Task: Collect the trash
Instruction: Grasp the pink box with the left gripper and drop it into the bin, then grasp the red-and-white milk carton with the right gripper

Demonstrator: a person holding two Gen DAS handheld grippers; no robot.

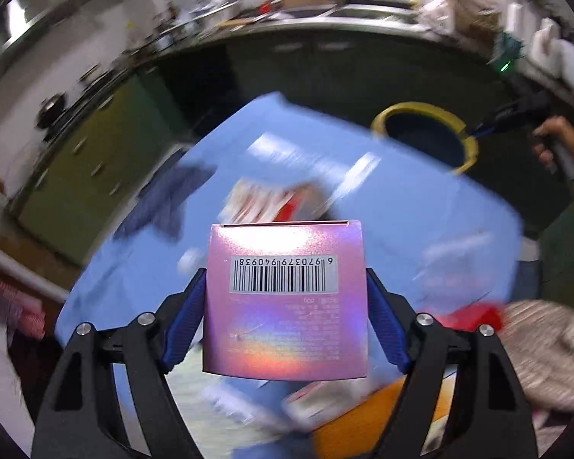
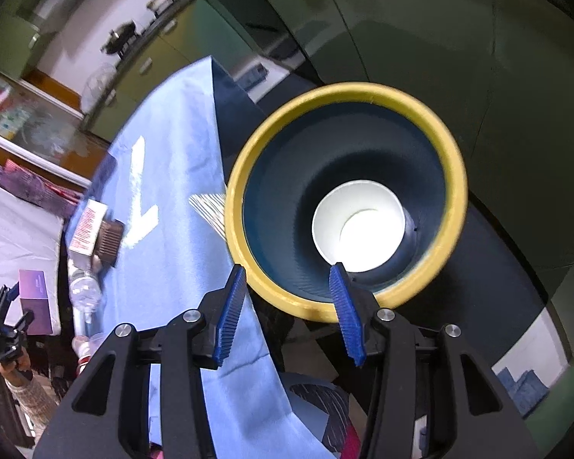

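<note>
My left gripper (image 1: 286, 287) is shut on a shiny pink-purple box (image 1: 285, 306) with a barcode, held above the blue-covered table (image 1: 421, 206). The same box (image 2: 36, 302) and left gripper (image 2: 7, 321) show at the far left of the right wrist view. My right gripper (image 2: 287, 287) is open and empty, right over the near rim of a dark blue bin with a yellow rim (image 2: 455, 176). A white paper cup (image 2: 357, 225) lies at the bin's bottom. The bin also shows in the left wrist view (image 1: 467, 141), beyond the table's far edge.
On the table lie a red-and-white carton (image 1: 264, 202), a dark blue cloth (image 1: 168, 199), a red item (image 1: 474, 315) and clear plastic bottles (image 2: 84, 290). A small carton and a brown comb-like piece (image 2: 107, 244) lie together. Green cabinets (image 1: 80, 176) and cluttered counters ring the room.
</note>
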